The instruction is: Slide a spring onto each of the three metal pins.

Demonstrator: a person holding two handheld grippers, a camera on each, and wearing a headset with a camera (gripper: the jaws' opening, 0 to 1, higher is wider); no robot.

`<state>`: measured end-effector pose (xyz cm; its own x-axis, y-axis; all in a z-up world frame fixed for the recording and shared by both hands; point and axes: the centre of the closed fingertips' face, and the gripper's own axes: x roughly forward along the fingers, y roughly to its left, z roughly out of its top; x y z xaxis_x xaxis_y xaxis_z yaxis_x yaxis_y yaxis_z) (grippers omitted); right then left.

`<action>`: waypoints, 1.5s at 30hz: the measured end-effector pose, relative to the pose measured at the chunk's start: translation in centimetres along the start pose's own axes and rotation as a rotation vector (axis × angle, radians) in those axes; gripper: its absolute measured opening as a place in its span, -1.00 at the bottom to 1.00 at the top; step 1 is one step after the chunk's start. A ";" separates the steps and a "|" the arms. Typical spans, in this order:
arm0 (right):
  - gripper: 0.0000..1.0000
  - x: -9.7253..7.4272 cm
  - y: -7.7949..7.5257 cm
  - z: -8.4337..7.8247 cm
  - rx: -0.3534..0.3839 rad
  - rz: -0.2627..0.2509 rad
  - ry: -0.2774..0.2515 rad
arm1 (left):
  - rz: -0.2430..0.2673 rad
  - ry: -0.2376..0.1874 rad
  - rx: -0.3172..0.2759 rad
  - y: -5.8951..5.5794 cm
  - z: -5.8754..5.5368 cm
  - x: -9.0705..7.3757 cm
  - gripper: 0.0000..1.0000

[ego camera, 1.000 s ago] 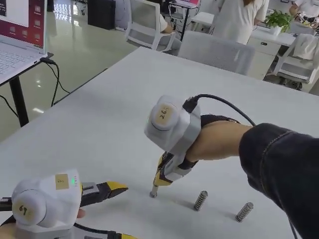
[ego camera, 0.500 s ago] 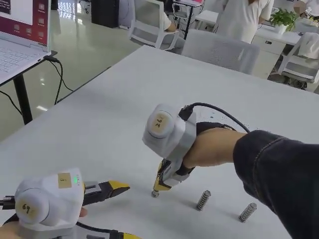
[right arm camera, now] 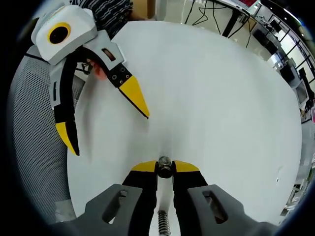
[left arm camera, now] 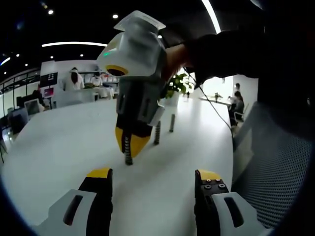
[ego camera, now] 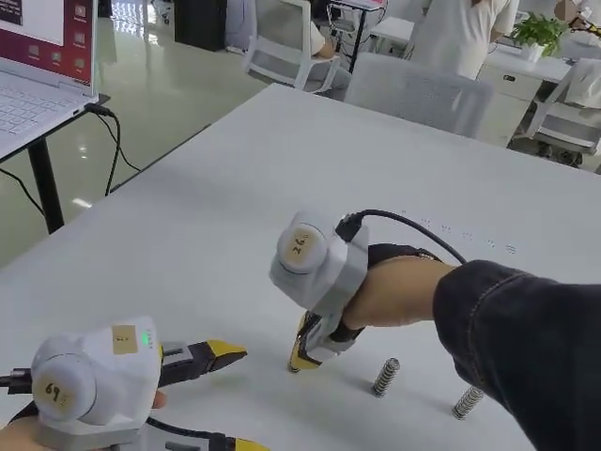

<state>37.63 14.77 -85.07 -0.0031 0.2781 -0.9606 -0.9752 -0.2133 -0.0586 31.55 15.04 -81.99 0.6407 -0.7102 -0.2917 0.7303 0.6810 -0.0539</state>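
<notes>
My right gripper [ego camera: 299, 362] points down at the white table [ego camera: 216, 216], shut on an upright spring [right arm camera: 165, 167]. In the left gripper view the coils of this spring [left arm camera: 128, 150] run from the yellow tips down to the tabletop. Whether a pin is inside it I cannot tell. Two more upright springs stand to its right, one near [ego camera: 383, 376] and one farther [ego camera: 467, 401]; the left gripper view has them behind, the near one [left arm camera: 157, 132] and the far one [left arm camera: 172, 123]. My left gripper [left arm camera: 153, 174] stands open and holds nothing, low at the table's near left [ego camera: 237, 399].
A laptop [ego camera: 38, 66] sits on a stand at far left with a cable hanging. Chairs [ego camera: 413, 94] and people stand beyond the table's far edge. A grey mesh chair [left arm camera: 275, 162] is close on the right in the left gripper view.
My right gripper has sunk a little toward the table, so its tips now cover the spring's lower end. The left gripper has stayed in place.
</notes>
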 end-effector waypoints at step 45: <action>-0.06 -3.4 -0.4 -5.1 0.192 -0.060 -0.189 | 0.011 0.014 0.007 -0.1 0.5 0.2 0.31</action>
<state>39.16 9.11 -83.18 0.0328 0.4581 -0.8883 -0.9989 -0.0147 -0.0445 31.77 14.72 -81.54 0.6451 -0.7002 -0.3059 0.7250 0.6873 -0.0441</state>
